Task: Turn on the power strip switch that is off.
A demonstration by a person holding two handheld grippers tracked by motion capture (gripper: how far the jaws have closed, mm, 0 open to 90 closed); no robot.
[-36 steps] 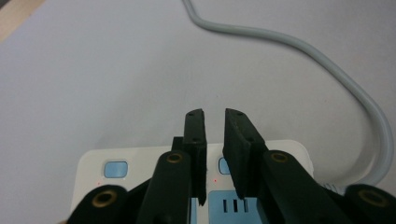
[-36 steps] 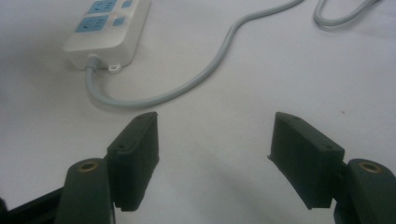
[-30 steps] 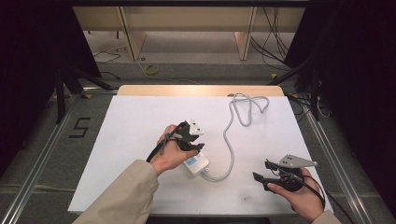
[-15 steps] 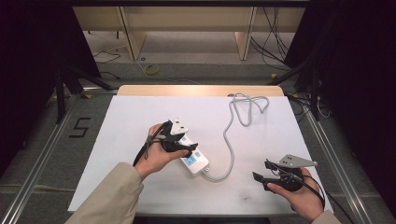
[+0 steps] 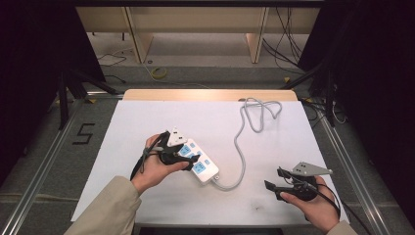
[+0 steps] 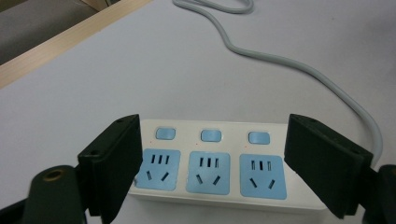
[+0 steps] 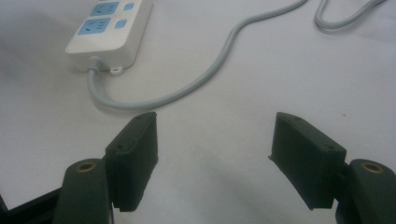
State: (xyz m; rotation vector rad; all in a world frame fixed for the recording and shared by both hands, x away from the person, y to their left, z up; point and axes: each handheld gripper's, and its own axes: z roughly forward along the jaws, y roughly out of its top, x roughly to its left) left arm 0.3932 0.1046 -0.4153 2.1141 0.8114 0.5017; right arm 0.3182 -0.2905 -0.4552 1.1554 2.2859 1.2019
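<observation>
Left gripper view: power strip [image 6: 210, 163] between opening jaws, untouched; right jaws apart.

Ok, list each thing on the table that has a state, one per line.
power strip: flat on the white table, sockets up, all three empty.
cable: attached to the strip's end, trailing loose to a loop at the table's far edge.
left gripper: jaws opening, either side of the strip, not gripping it.
right gripper: open, holding nothing, apart from the strip.

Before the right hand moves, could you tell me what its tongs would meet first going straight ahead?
Probably the grey cord crossing the white table, though depth is hard to judge.
</observation>
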